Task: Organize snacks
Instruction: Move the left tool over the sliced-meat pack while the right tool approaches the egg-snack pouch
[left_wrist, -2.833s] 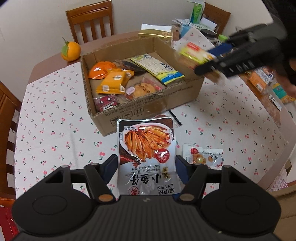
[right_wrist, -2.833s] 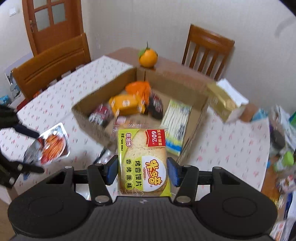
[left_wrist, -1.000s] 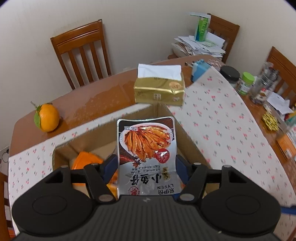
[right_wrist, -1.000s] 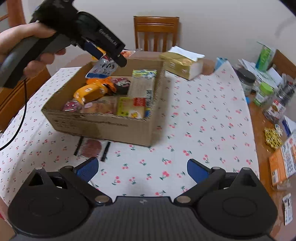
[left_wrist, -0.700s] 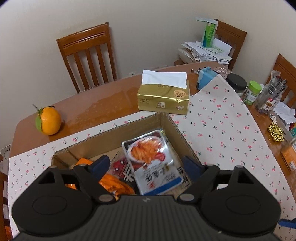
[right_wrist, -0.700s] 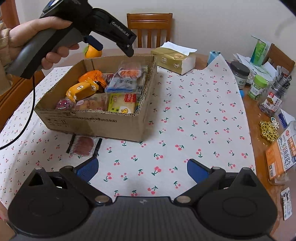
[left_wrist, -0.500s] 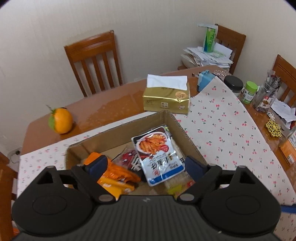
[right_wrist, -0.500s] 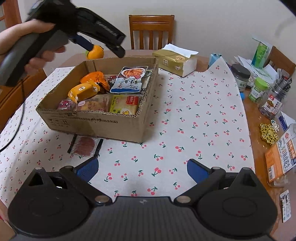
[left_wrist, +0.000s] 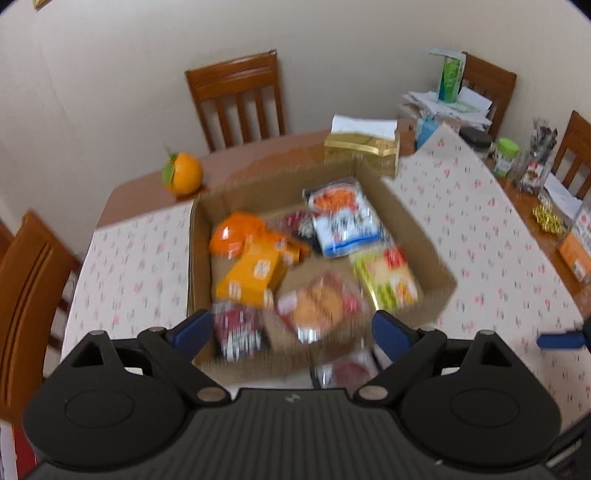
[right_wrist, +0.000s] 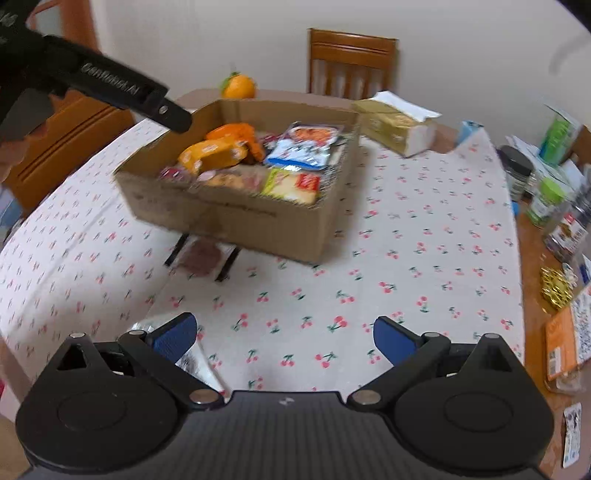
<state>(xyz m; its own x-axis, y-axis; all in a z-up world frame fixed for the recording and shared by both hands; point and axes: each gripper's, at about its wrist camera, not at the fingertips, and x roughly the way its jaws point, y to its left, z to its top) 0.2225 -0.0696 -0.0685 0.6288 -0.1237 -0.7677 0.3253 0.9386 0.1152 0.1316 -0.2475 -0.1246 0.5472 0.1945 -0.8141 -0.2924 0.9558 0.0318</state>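
The left gripper (left_wrist: 291, 330) has just been opening and is released with nothing between its jaws, the dried-fish pouch (left_wrist: 341, 221) lying ahead of it inside the cardboard box (left_wrist: 421, 229). The right gripper (right_wrist: 284, 334) also gapes empty. Only the right wrist view shows the dark snack packet (right_wrist: 201, 256) ahead-left by the box and a silver packet (right_wrist: 192, 363) under its left finger, which a careless reach might, I think, crush.
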